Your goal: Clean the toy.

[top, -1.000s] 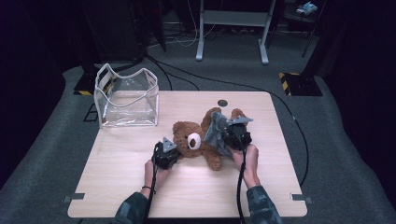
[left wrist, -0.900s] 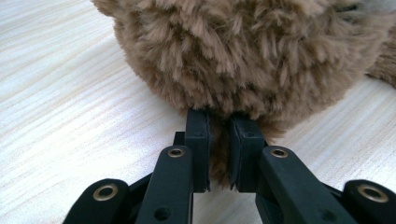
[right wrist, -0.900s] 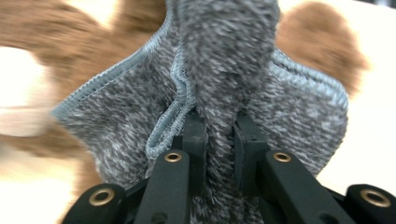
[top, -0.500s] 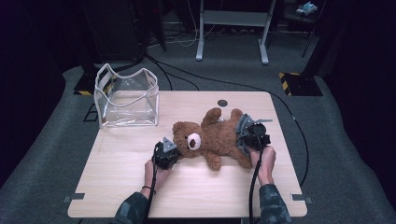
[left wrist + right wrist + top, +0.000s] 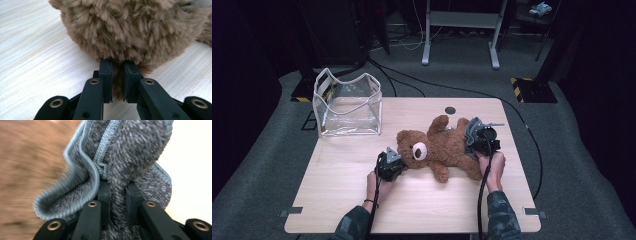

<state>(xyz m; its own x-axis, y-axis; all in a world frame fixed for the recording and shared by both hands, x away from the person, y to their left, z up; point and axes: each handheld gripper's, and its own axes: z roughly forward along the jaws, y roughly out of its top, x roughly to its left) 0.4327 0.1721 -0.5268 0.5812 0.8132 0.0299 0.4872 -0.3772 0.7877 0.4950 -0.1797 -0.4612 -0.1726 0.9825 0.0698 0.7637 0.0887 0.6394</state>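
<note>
A brown teddy bear (image 5: pixel 447 147) lies on its back across the middle of the wooden table (image 5: pixel 342 175), head toward the left. My left gripper (image 5: pixel 396 161) is shut on the fur at the bear's head (image 5: pixel 130 27), a tuft pinched between its pads (image 5: pixel 106 75). My right gripper (image 5: pixel 473 141) sits at the bear's lower body on the right, shut on a grey knitted garment (image 5: pixel 120 155) with a light blue ribbed edge. The garment (image 5: pixel 472 132) bunches over the bear's legs.
A clear plastic bag (image 5: pixel 347 105) with white trim stands open at the table's back left corner. A small dark disc (image 5: pixel 450 110) lies near the back edge. Cables and a stand base lie on the floor behind the table.
My right gripper has carried the grey garment from above the bear's belly to the right and down, to its legs. The left gripper has stayed at the head.
</note>
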